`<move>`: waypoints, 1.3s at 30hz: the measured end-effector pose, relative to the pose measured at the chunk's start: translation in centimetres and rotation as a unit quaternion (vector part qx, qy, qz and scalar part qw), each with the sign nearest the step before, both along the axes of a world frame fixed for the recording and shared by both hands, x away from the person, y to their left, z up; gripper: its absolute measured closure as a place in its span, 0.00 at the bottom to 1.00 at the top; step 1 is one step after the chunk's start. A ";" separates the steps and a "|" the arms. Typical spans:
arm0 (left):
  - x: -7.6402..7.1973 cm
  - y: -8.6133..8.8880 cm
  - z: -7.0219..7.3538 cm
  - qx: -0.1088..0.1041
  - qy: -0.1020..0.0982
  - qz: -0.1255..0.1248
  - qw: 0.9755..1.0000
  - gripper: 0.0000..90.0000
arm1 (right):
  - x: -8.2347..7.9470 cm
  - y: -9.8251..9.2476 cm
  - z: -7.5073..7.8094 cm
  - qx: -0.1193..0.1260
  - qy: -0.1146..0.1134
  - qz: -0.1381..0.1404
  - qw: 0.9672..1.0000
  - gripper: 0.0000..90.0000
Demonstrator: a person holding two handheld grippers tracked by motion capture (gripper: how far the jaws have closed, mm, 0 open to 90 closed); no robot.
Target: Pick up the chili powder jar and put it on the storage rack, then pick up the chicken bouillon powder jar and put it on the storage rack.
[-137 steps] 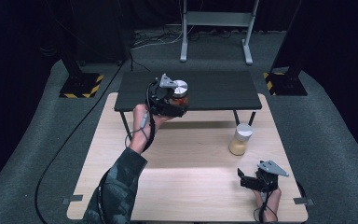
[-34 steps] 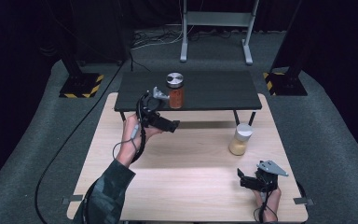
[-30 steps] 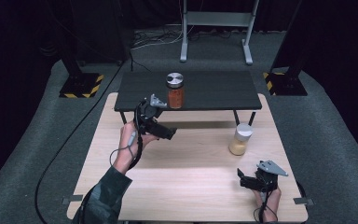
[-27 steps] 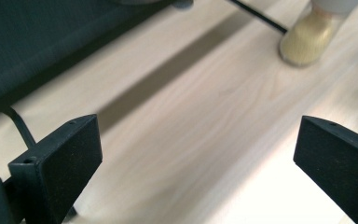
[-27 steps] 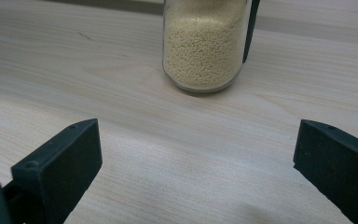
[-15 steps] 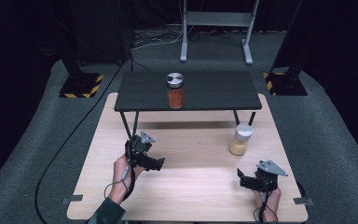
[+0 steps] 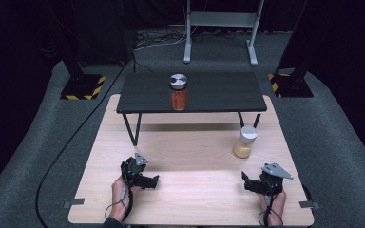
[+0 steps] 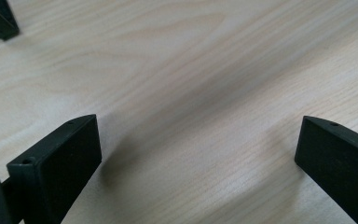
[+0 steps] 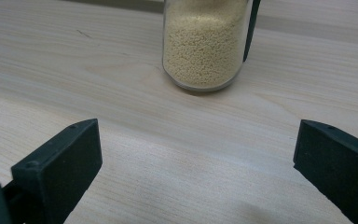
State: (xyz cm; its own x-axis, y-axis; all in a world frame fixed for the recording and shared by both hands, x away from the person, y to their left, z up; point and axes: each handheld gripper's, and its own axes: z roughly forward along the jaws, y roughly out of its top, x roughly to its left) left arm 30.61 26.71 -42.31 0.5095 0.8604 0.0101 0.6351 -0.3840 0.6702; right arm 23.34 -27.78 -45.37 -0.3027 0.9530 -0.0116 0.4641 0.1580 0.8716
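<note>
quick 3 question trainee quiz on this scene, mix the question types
1. True or false: the jar of orange-red contents stands on the black raised shelf.
2. Multiple choice: the jar of pale yellow grains stands (A) on the wooden table, ahead of the right gripper; (B) between that gripper's jaws; (C) on the floor.
3. Fill in: the jaws of the left gripper stand ____, with bare wood between them.

Key: 1 true. 2 A. 3 open.
</note>
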 end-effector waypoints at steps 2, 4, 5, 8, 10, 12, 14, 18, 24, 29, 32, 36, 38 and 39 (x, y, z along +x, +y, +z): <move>-0.1 0.3 -0.2 -0.009 -0.001 0.002 1.000 0.00 | 0.0 0.0 0.0 0.000 0.001 -0.001 1.000 0.00; -0.3 0.4 -0.5 -0.012 -0.007 0.003 1.000 0.00 | 0.0 0.0 0.0 0.001 0.000 -0.002 1.000 0.00; -0.5 0.4 -0.6 -0.014 -0.010 0.003 1.000 0.00 | 0.0 0.0 0.0 0.000 -0.001 -0.002 1.000 0.00; -1.0 0.8 -1.2 -0.023 -0.025 0.003 0.999 0.00 | -0.1 0.1 0.0 0.000 -0.002 -0.004 1.000 0.00; -1.2 0.8 -1.3 -0.023 -0.027 0.003 0.999 0.00 | -0.1 0.1 0.0 -0.002 -0.002 -0.004 1.000 0.00; -1.2 0.8 -1.3 -0.023 -0.027 0.004 0.999 0.00 | 0.0 0.2 0.0 -0.003 -0.001 -0.003 1.000 0.00; -1.2 0.8 -1.3 -0.023 -0.027 0.004 0.999 0.00 | 0.0 0.2 0.0 -0.004 -0.001 -0.002 1.000 0.00; -1.2 0.8 -1.3 -0.023 -0.027 0.004 0.999 0.00 | -0.2 0.2 -0.1 -0.001 -0.005 -0.006 1.000 0.00; -1.2 0.8 -1.3 -0.023 -0.028 0.004 0.999 0.00 | -0.2 0.2 -0.1 -0.002 -0.005 -0.007 1.000 0.00; -1.2 0.8 -1.3 -0.023 -0.028 0.004 0.999 0.00 | -0.2 0.3 -0.1 -0.005 -0.004 -0.007 1.000 0.00; -1.2 0.8 -1.3 -0.023 -0.028 0.005 0.999 0.00 | -0.2 0.3 -0.1 -0.004 -0.005 -0.008 1.000 0.00; -1.3 0.7 -1.3 -0.023 -0.028 0.007 0.999 0.00 | -0.2 0.3 -0.1 -0.006 -0.005 -0.007 1.000 0.00; -1.3 0.7 -1.3 -0.024 -0.028 0.008 0.999 0.00 | -0.2 0.3 -0.1 -0.006 -0.005 -0.007 1.000 0.00; -1.3 0.7 -1.3 -0.024 -0.028 0.008 0.999 0.00 | -0.2 0.4 -0.1 -0.006 -0.005 -0.007 1.000 0.00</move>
